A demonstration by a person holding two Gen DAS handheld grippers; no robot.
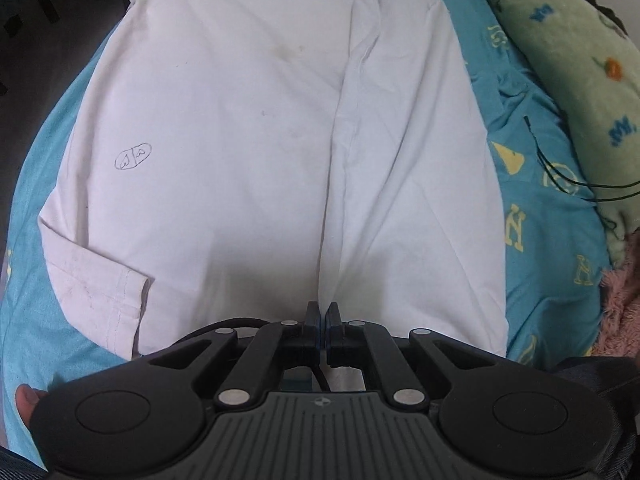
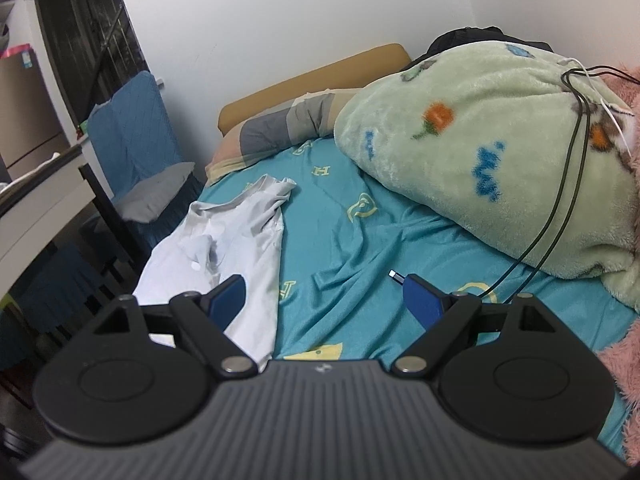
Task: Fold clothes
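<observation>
The left gripper (image 1: pixel 323 312) has its fingers pressed together at the near hem of the white shirt (image 1: pixel 256 128), right where the shirt's central placket line runs down to meet them; whether any cloth is caught between the pads cannot be told from this view. The shirt lies spread flat ahead of the left gripper on a turquoise bedsheet (image 1: pixel 536 208), collar at the far end. A short sleeve (image 1: pixel 96 280) is folded in to the left of the fingers, and a small pen-drawn mark (image 1: pixel 133 156) sits farther ahead on the left. Faint stains show near the middle of the cloth. To the right of the shirt, beyond a strip of bare sheet, lies a green fleece blanket (image 1: pixel 568 64) with a thin dark cable (image 1: pixel 560 172) draped over its edge. The right gripper (image 2: pixel 326 296) is held above the bed with its blue-padded fingers (image 2: pixel 422 300) spread wide and nothing between them. In its view the shirt (image 2: pixel 236 240) lies ahead and to the left, its near edge passing under the left finger. A cable plug (image 2: pixel 396 275) rests on the sheet just ahead of the right finger, with the cable running back over the green blanket (image 2: pixel 480 152) to the right. Far ahead are a striped pillow (image 2: pixel 280 132) and a tan headboard (image 2: pixel 312 80).
</observation>
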